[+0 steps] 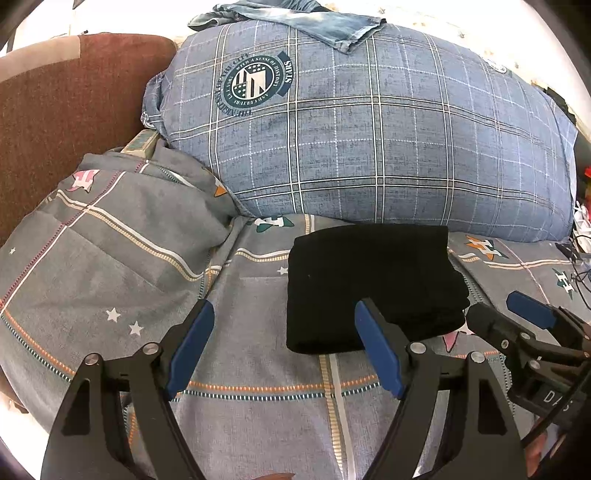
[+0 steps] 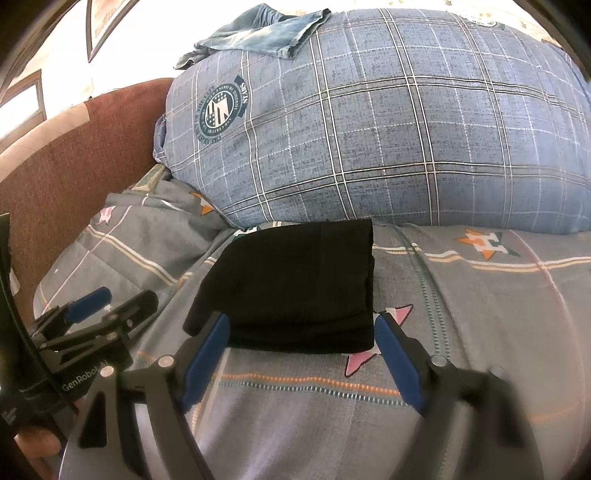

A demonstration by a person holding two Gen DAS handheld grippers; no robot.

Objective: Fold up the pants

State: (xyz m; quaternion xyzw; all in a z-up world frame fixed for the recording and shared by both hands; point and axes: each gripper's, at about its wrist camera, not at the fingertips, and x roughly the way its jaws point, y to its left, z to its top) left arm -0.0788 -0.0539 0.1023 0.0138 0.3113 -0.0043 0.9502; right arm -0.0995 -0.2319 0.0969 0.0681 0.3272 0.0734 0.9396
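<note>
Black pants (image 1: 373,284) lie folded into a compact rectangle on the grey patterned bedspread (image 1: 258,387), just in front of a big blue plaid pillow. In the right wrist view the pants (image 2: 295,284) sit straight ahead. My left gripper (image 1: 284,332) is open and empty, its right finger at the pants' near left edge. My right gripper (image 2: 301,332) is open and empty, its jaws standing either side of the pants' near edge. The right gripper also shows in the left wrist view (image 1: 509,314), and the left gripper in the right wrist view (image 2: 114,299).
A blue plaid pillow (image 1: 369,129) fills the back, with folded jeans (image 1: 314,22) on top. A brown headboard (image 1: 55,110) stands at the left. A rumpled grey quilt (image 1: 110,221) lies left of the pants. Cables (image 1: 576,258) lie at the far right.
</note>
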